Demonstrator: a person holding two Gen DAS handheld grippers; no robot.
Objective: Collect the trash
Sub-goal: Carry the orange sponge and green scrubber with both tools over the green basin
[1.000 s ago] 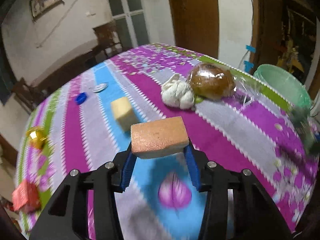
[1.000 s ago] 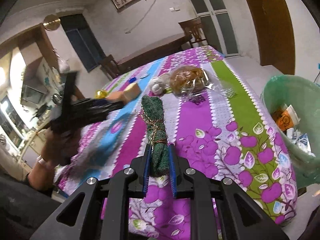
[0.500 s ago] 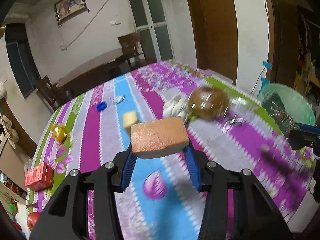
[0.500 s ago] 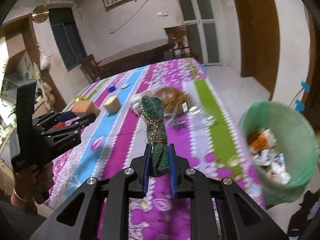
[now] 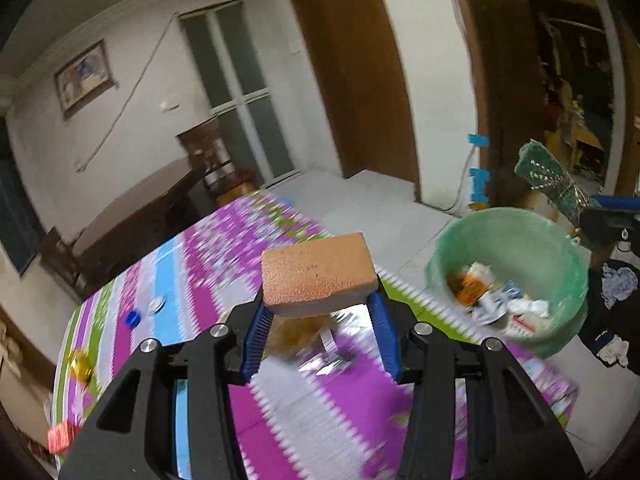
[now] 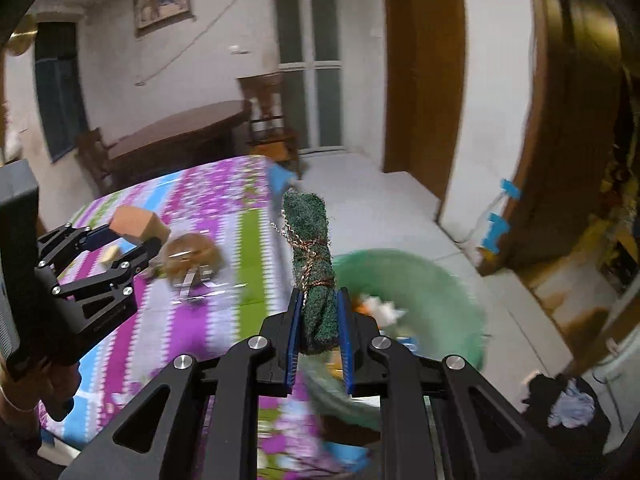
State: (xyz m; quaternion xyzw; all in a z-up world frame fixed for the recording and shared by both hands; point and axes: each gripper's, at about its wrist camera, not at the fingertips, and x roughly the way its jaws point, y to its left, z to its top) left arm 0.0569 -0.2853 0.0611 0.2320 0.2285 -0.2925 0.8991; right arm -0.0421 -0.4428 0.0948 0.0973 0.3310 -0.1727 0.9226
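Both grippers loaded, carry-to-bin step in hand. Left gripper (image 5: 320,328) has its jaws clamped on the sponge (image 5: 318,274), an orange-topped block held by its two short ends above the table (image 5: 280,408); the bin (image 5: 512,240) lies ahead and to the right, off the table edge, already holding paper scraps. Right gripper (image 6: 318,320) has its jaws clamped on the lower end of the scrubber (image 6: 310,252), a green roll bound with a thin metallic chain; from the right wrist view the bin (image 6: 448,292) rim sits directly beneath and beyond the roll. Judgement: the right load is close to a drop position, the left one is not yet over the opening. To do it well, bring each gripper over the middle of the bin before parting the jaws, tip the fingers downward so the piece falls clear of the pads, and release one at a time so the two tools do not meet over the rim. The chain could snag on a pad; a slight shake may be needed. Orientation: the scrubber's long axis runs along the fingers, free end pointing forward and up, away from the gripper. The sponge's long axis lies crosswise, spanning pad to pad, broad orange face tilted up toward the camera.
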